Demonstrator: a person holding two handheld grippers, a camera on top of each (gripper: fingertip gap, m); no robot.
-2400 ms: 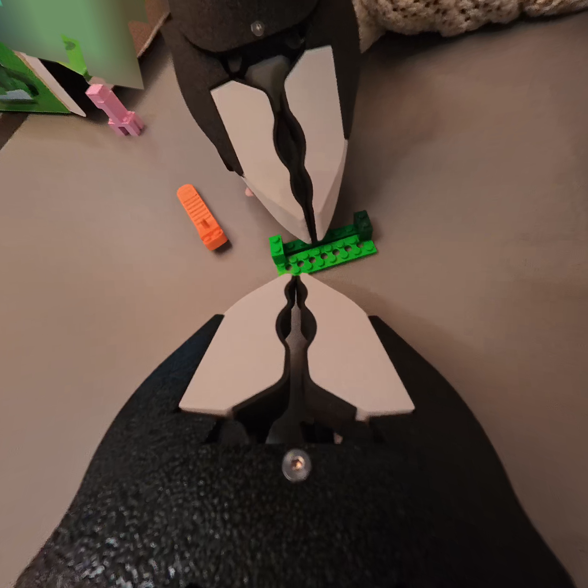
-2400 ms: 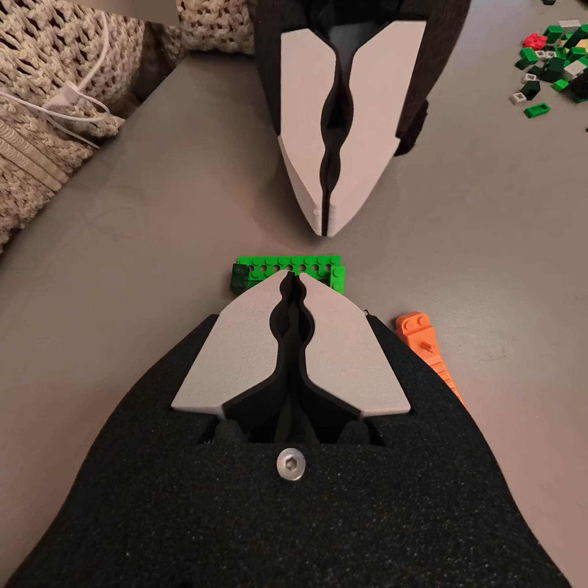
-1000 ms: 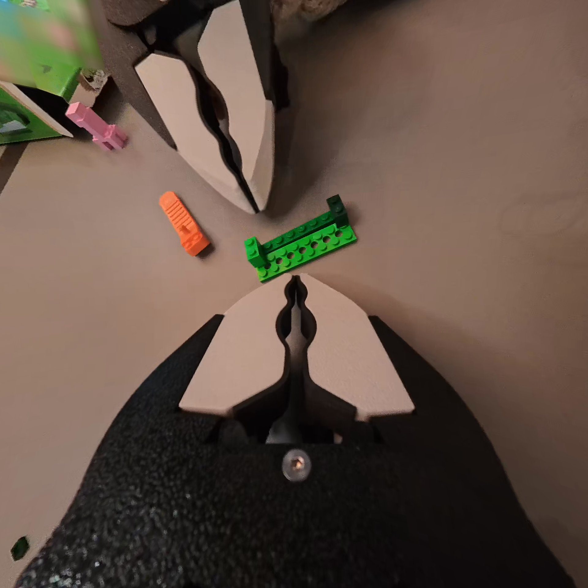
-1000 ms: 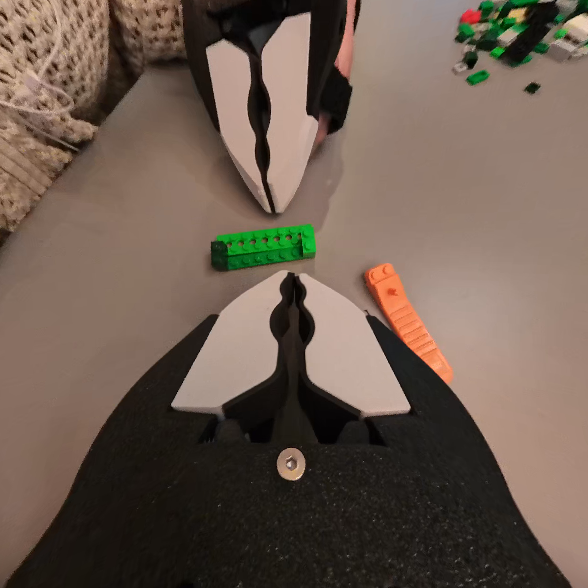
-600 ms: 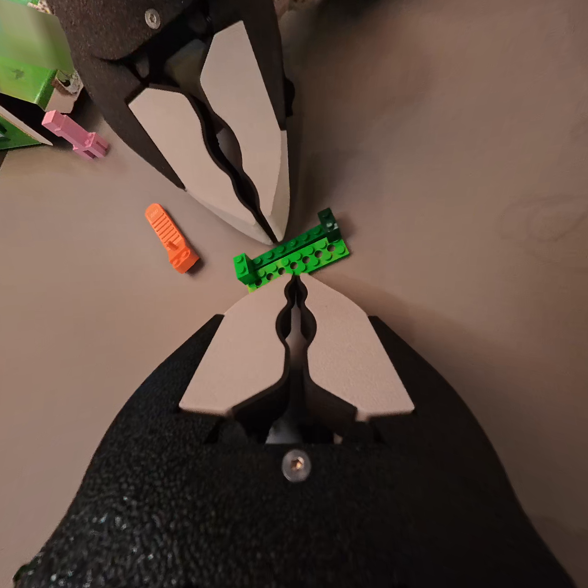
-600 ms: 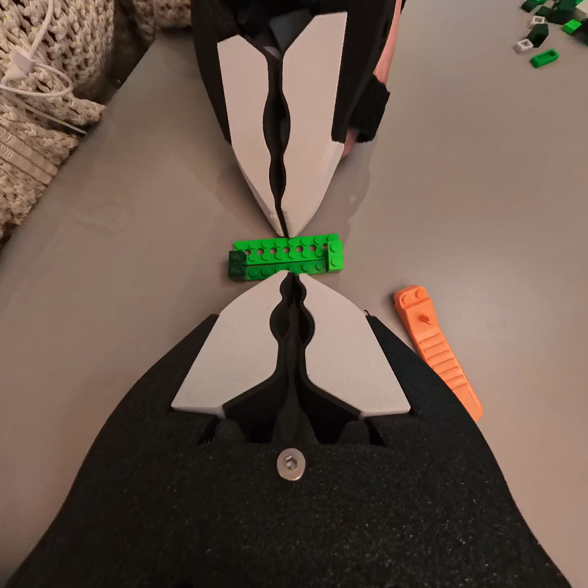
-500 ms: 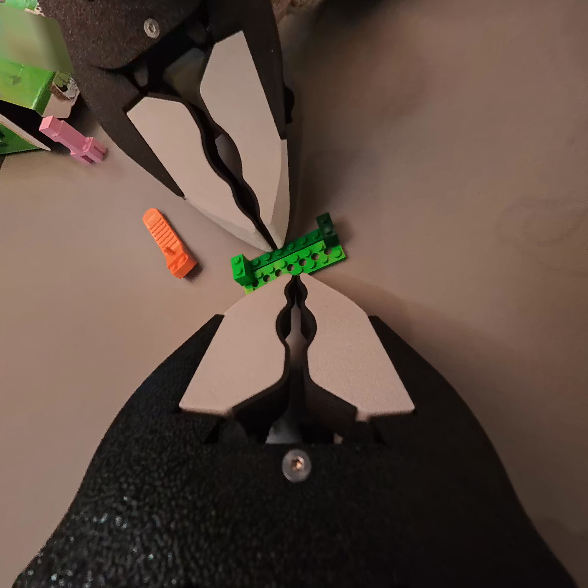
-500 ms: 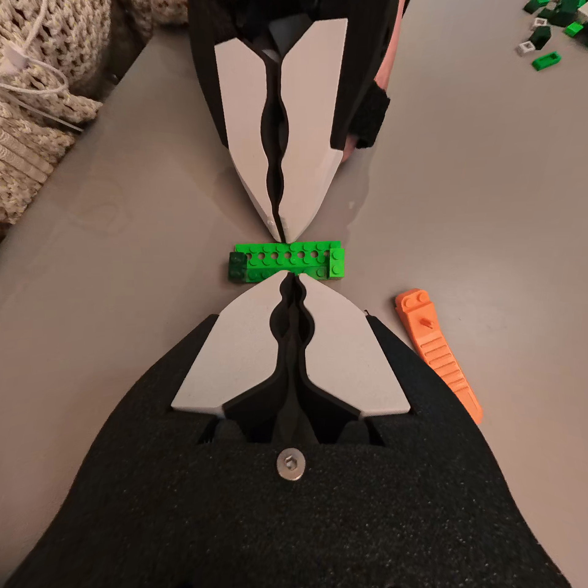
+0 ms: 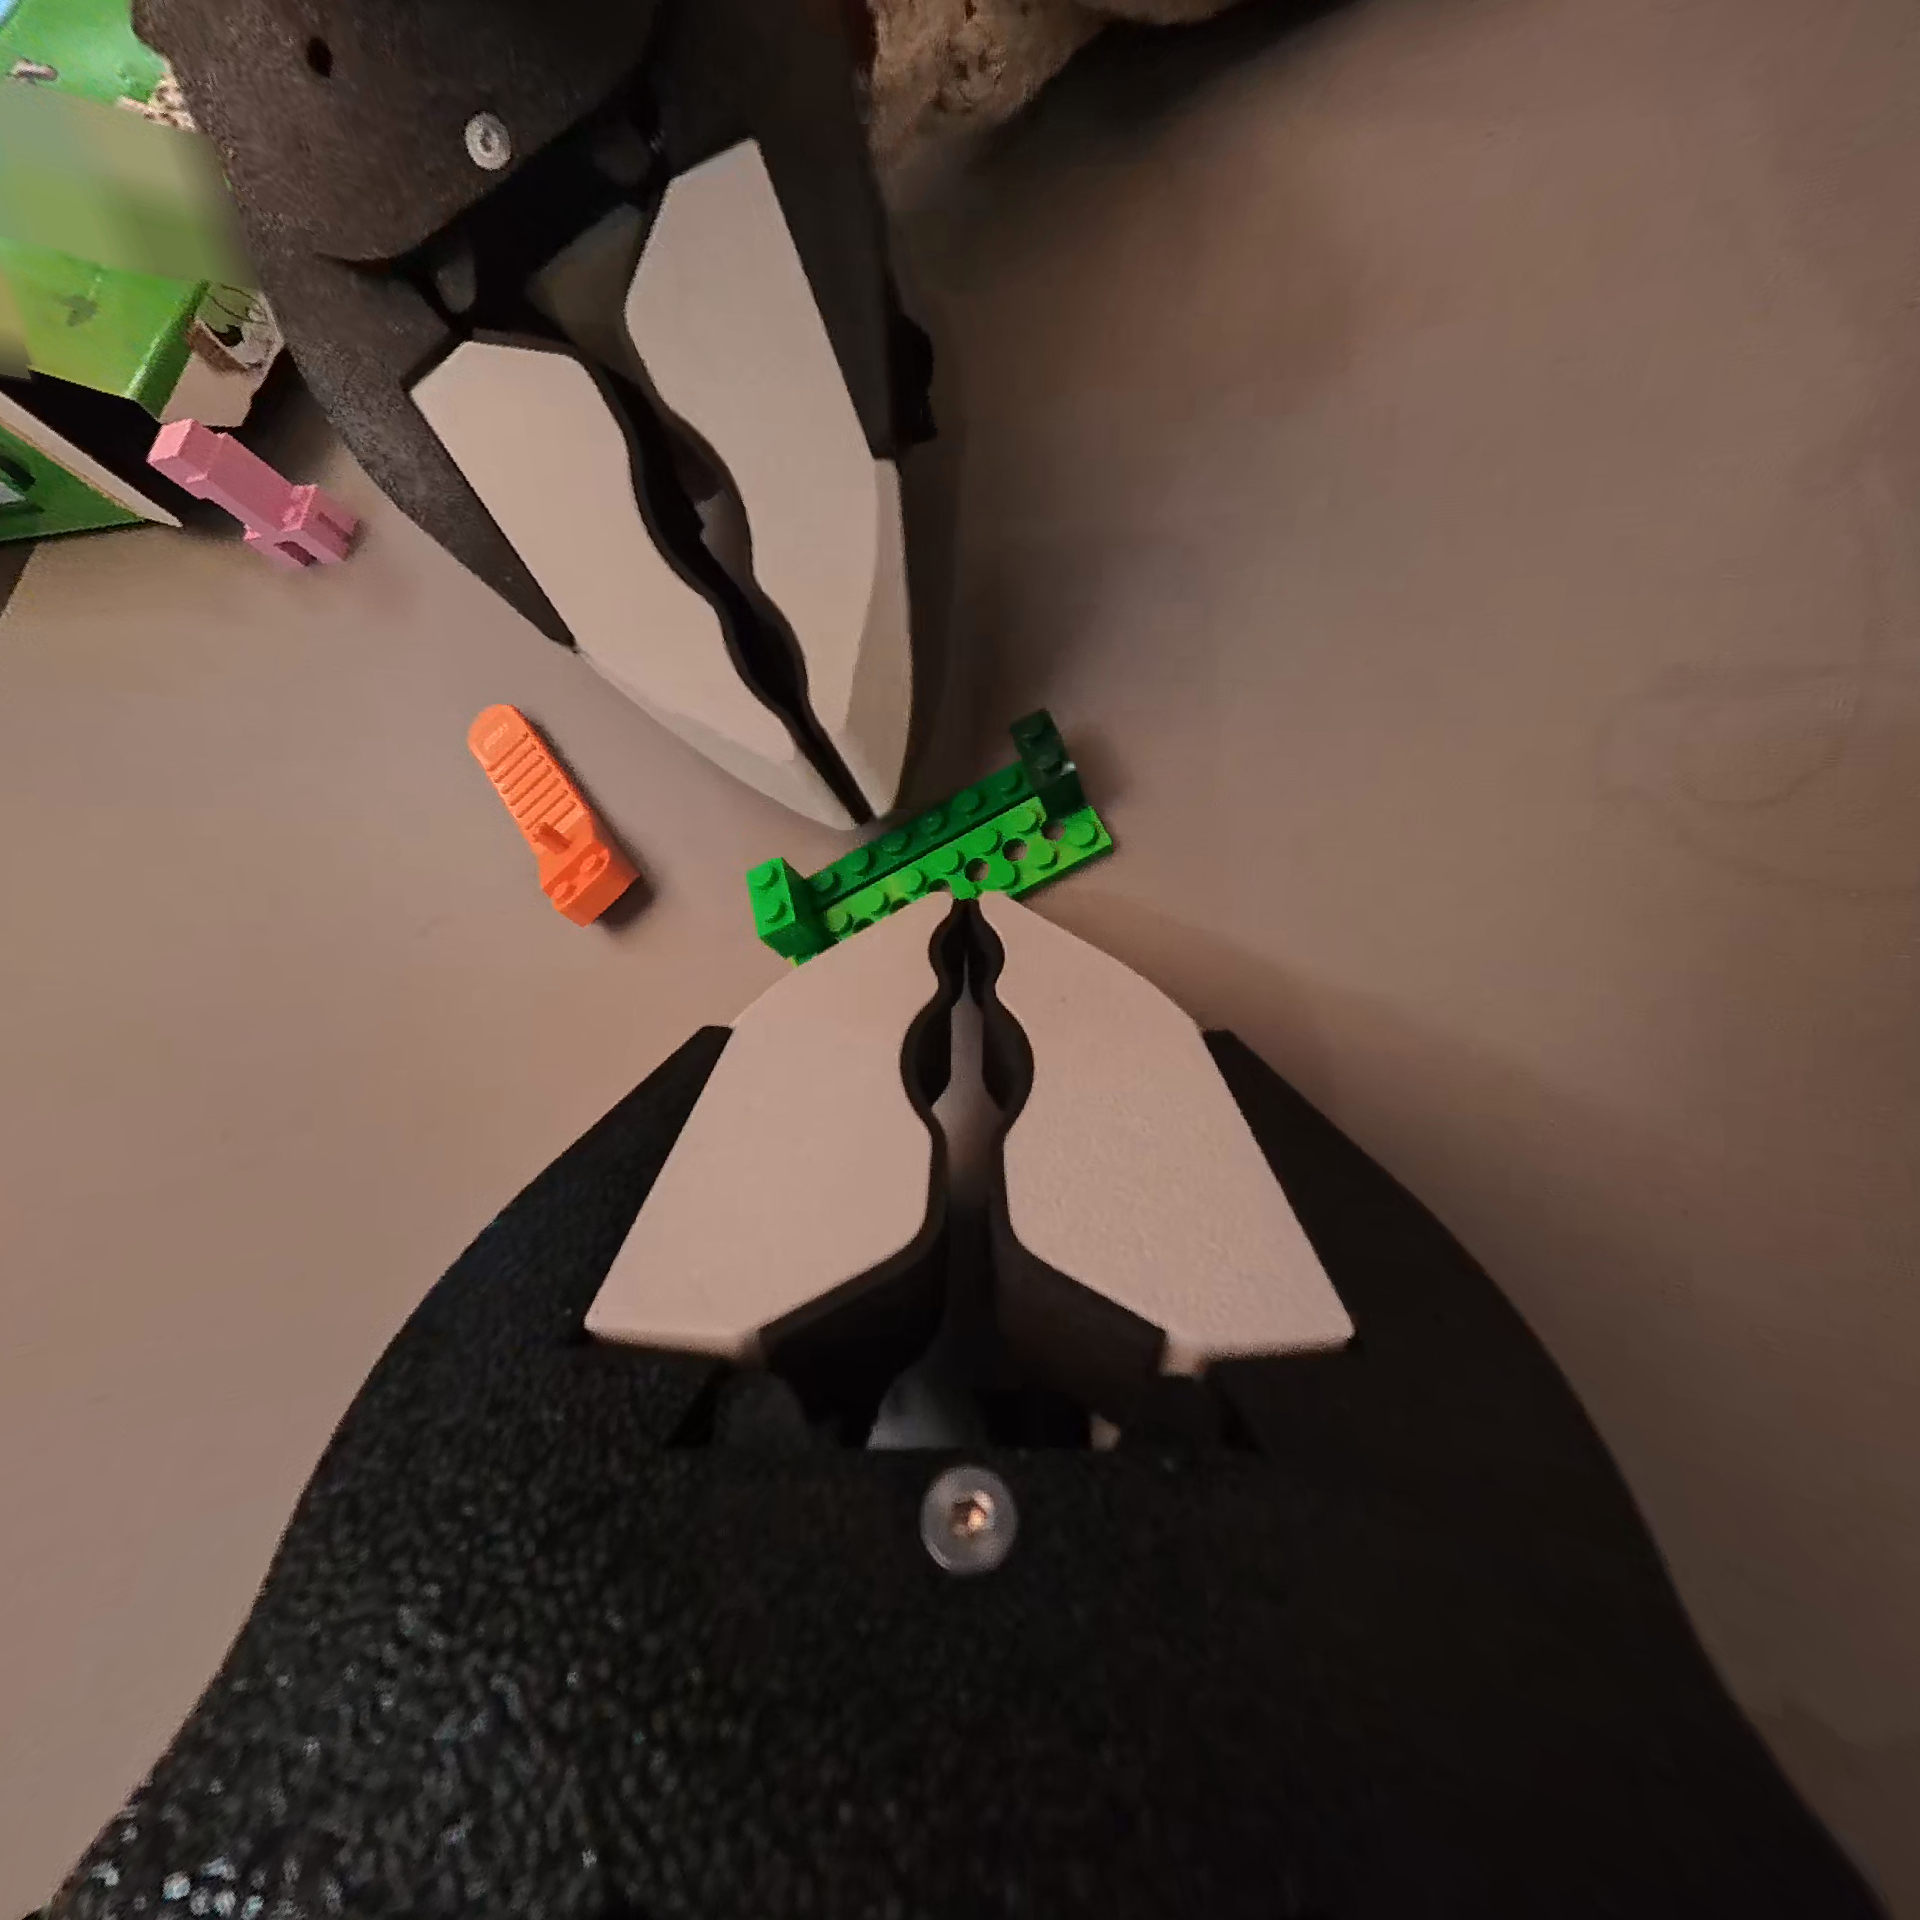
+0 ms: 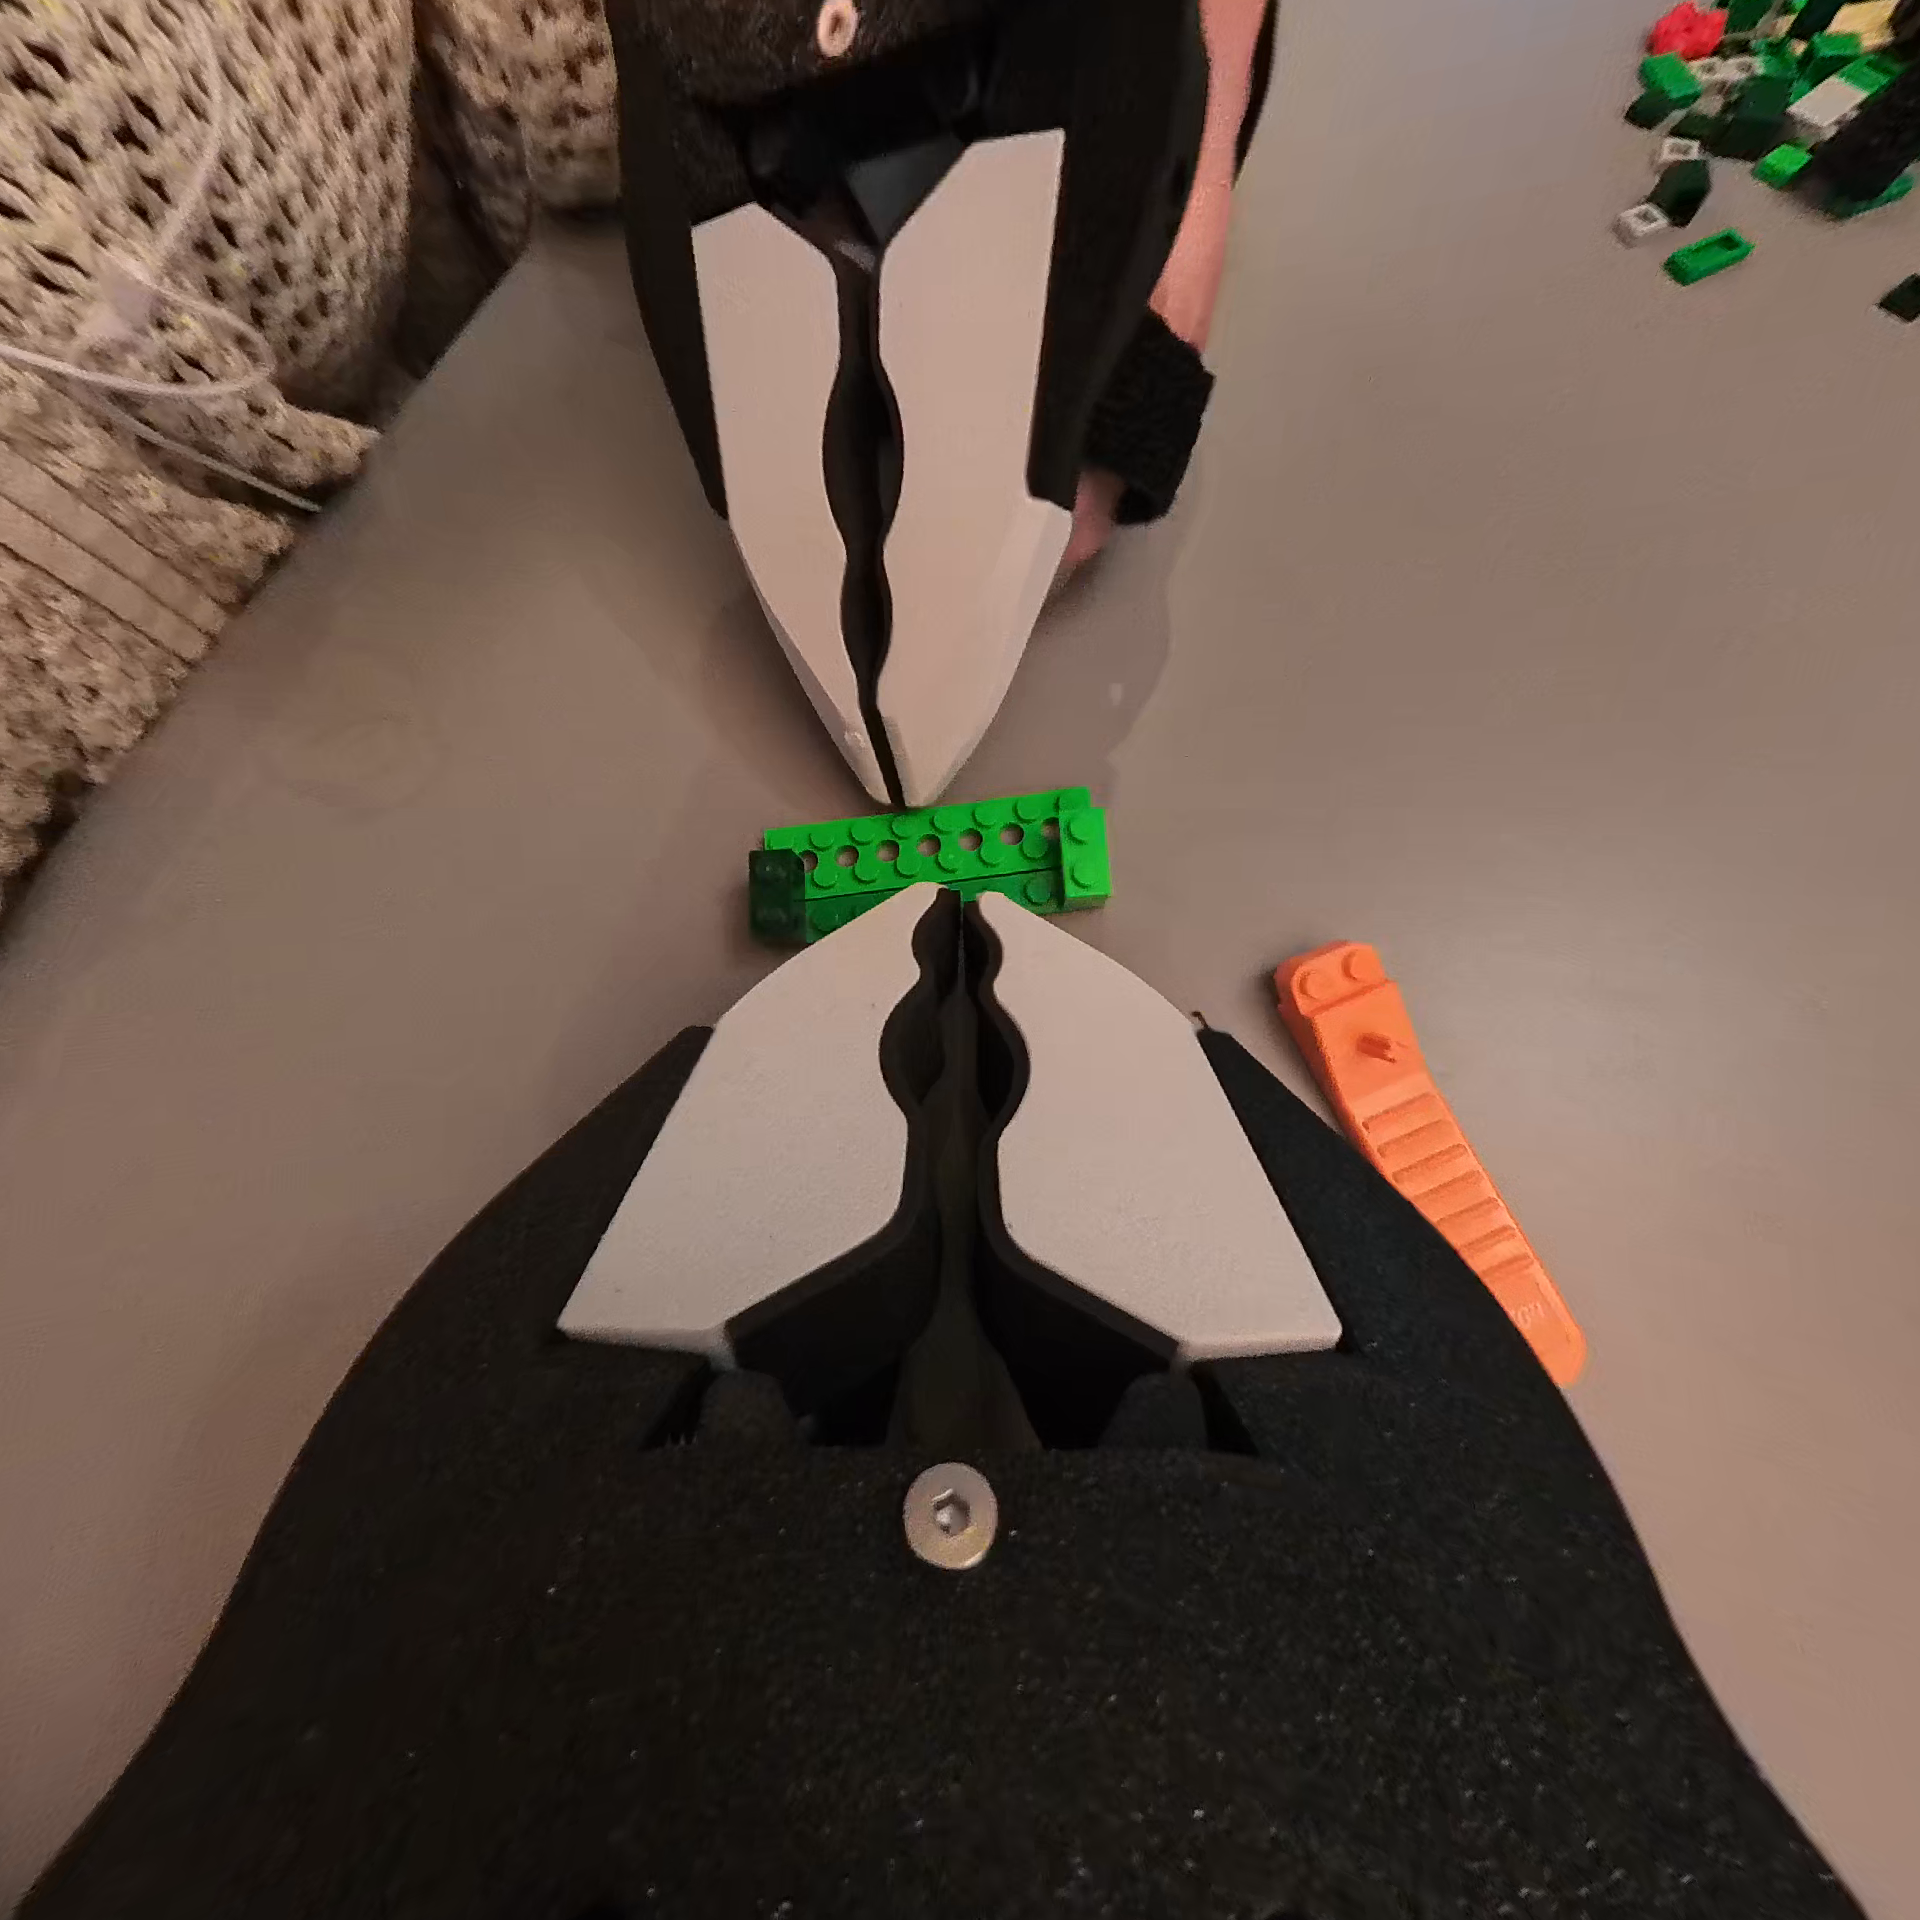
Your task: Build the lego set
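Observation:
A small green lego assembly [image 9: 935,847] lies on the grey table: a long plate with studs and holes, a bright green brick at one end, a dark green brick at the other. It also shows in the right wrist view [image 10: 930,857]. My left gripper [image 9: 964,906] is shut and empty, its tip touching the near edge of the assembly. My right gripper [image 10: 951,896] is shut and empty, its tip at the opposite edge. Each gripper shows in the other's view, the right one [image 9: 868,816] and the left one [image 10: 894,800], so the assembly sits squeezed between the two tips.
An orange brick separator [image 9: 545,816] lies beside the assembly and also shows in the right wrist view [image 10: 1429,1148]. A pink lego piece [image 9: 249,494] and a green box [image 9: 83,343] lie at the far left. Loose bricks [image 10: 1787,114] are piled far right. A knitted fabric [image 10: 156,312] borders the table.
Both shut grippers have closed in on the green assembly from opposite sides, from a gap a second ago to their tips touching it now. The assembly has shifted slightly.

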